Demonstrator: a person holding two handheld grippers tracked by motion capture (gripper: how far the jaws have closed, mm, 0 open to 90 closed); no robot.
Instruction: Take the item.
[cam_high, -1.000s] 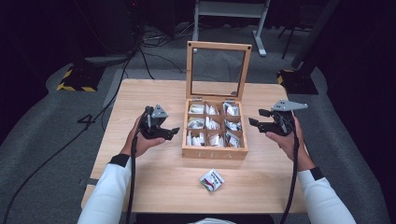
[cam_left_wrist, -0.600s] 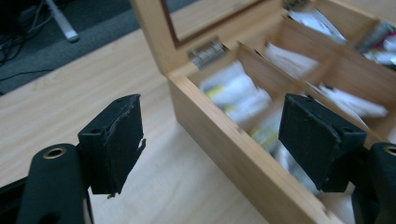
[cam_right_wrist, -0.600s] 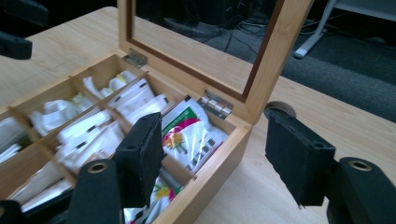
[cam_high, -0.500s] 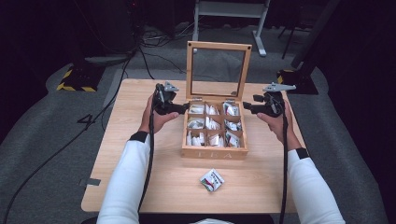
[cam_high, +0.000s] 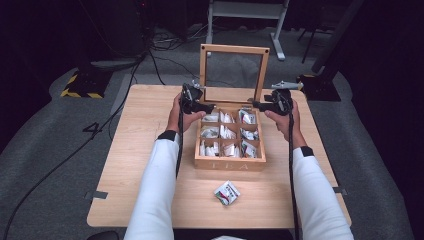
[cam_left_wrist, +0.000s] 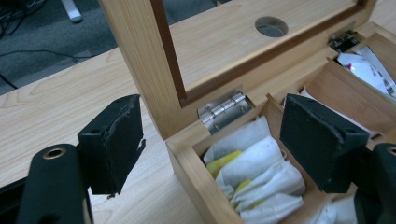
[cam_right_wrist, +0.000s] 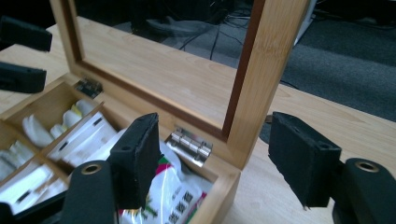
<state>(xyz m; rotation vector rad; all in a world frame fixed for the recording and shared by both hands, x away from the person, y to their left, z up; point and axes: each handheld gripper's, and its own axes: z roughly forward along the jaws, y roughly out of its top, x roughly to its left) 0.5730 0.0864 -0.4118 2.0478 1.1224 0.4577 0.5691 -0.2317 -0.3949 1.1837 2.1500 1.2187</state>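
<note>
Loose tea packet (cam_high: 227, 193) untouched on near counter (cam_high: 150, 130); both hands have advanced to tea box (cam_high: 230, 162) rear corners, left gripper (cam_high: 207, 106) and right gripper (cam_high: 256, 105) jaws just widened, released, straddling upright glass-paned lid (cam_high: 234, 49) posts—likely lid closing next.

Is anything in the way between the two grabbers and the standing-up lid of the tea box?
Nothing visible: the left gripper and right gripper sit open at the lid's two side posts, with only air between.
</note>
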